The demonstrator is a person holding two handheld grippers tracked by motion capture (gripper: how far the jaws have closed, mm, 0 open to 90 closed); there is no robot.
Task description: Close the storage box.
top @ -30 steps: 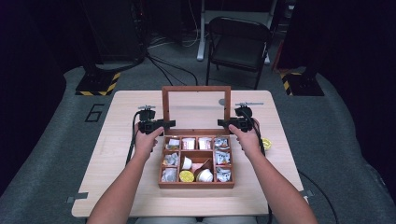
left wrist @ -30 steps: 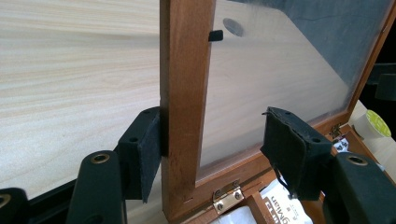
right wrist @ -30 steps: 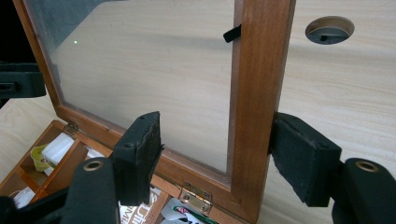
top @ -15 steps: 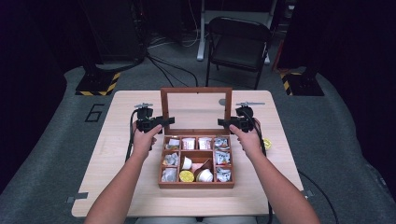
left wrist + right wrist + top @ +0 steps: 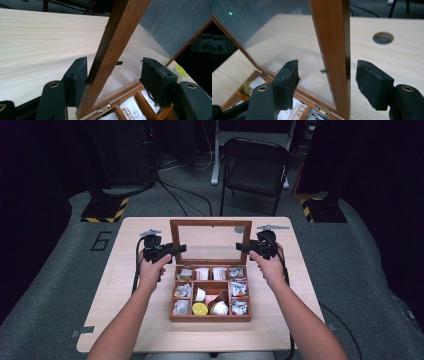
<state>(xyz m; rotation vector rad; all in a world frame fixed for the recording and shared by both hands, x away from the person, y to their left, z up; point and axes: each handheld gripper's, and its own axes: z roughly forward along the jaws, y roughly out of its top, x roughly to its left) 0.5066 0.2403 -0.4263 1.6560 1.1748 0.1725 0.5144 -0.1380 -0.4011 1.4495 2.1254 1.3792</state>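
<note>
A wooden compartment box (image 5: 210, 318) sits mid-table with its glass lid (image 5: 210, 223) standing upright. My left gripper (image 5: 179, 249) reaches in at the lid's left rail. In the left gripper view the rail (image 5: 112, 45) runs between the left gripper's (image 5: 113, 75) jaws. One pad (image 5: 76, 75) touches the wood and the other (image 5: 155, 80) stands apart, so it is open. My right gripper (image 5: 241, 246) straddles the lid's right rail (image 5: 332, 37). The right gripper's (image 5: 328, 80) jaws have just closed a little. Neither pad touches the wood, so it is open too.
The box's compartments hold white sachets (image 5: 238, 288) and small cups, one with a yellow top (image 5: 200, 309). The pale table (image 5: 300, 320) has a round hole (image 5: 383, 38) behind the lid. A yellow-green item (image 5: 180, 70) lies right of the box. A folding chair (image 5: 255, 170) stands beyond the table.
My right gripper has risen slightly along the lid's right rail. The left gripper and the upright lid look unmoved.
</note>
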